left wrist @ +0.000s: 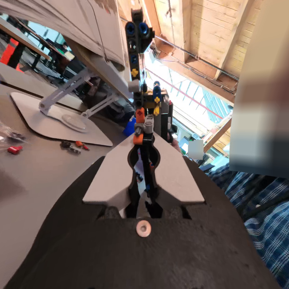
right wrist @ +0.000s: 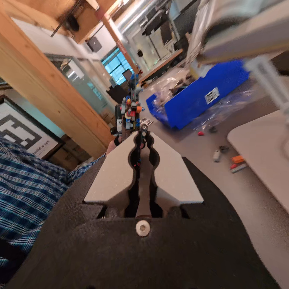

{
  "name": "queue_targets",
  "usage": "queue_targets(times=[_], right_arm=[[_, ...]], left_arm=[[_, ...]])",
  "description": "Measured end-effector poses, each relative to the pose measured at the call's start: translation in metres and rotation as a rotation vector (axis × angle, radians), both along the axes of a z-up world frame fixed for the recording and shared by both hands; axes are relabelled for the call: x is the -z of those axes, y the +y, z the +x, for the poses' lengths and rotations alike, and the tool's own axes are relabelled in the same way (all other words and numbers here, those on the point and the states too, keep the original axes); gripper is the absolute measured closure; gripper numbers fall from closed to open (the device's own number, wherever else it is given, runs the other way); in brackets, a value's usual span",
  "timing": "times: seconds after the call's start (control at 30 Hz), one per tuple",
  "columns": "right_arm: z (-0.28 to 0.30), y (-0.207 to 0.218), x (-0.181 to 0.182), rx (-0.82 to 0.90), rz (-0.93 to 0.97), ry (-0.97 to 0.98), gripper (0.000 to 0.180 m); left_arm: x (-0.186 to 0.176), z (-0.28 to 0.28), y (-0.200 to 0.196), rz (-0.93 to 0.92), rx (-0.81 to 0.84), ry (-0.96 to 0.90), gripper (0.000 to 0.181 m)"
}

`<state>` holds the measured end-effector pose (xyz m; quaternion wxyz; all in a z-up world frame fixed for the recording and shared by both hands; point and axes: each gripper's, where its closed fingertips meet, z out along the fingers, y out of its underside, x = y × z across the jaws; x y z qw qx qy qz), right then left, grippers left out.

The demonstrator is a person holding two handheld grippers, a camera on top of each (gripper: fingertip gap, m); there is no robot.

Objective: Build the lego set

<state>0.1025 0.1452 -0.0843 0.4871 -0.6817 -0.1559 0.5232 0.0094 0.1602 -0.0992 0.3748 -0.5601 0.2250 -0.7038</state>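
My left gripper [left wrist: 144, 141] is shut on the lower end of a tall lego assembly [left wrist: 137, 87] of black beams with blue, yellow, orange and grey pins. It holds the assembly raised above the table. The same assembly [right wrist: 129, 114] shows in the right wrist view, just beyond my right gripper [right wrist: 144, 136]. My right gripper is shut on a small black beam with holes [right wrist: 143, 130], held close beside the assembly. I cannot tell whether the beam touches it.
A grey table [left wrist: 46, 168] carries loose lego parts [left wrist: 73, 146] and a red piece [left wrist: 14, 149]. A white stand base [left wrist: 51, 125] and its arms sit at the back. A blue bin [right wrist: 201, 97] with plastic bags lies beyond. A plaid sleeve [right wrist: 28, 176] is close. Left tips to right tips: about 11 cm.
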Motion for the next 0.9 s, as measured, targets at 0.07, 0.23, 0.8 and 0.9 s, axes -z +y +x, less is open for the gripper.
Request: queue_targets(times=[0.07, 0.23, 0.8, 0.9], right_arm=[[-0.016, -0.005, 0.011, -0.065, -0.049, 0.004, 0.175], [-0.014, -0.009, 0.013, -0.105, -0.098, 0.022, 0.175], [-0.037, -0.043, 0.117, -0.222, -0.261, -0.546, 0.175], [-0.035, -0.046, 0.128, -0.226, -0.255, -0.631, 0.174]], left_arm=[[-0.001, 0.006, -0.003, -0.027, 0.021, -0.025, 0.175], [0.004, 0.007, -0.009, -0.071, 0.08, 0.001, 0.175], [0.018, -0.009, -0.017, -0.228, 0.143, 0.033, 0.175], [0.019, -0.008, -0.018, -0.229, 0.144, 0.043, 0.175]])
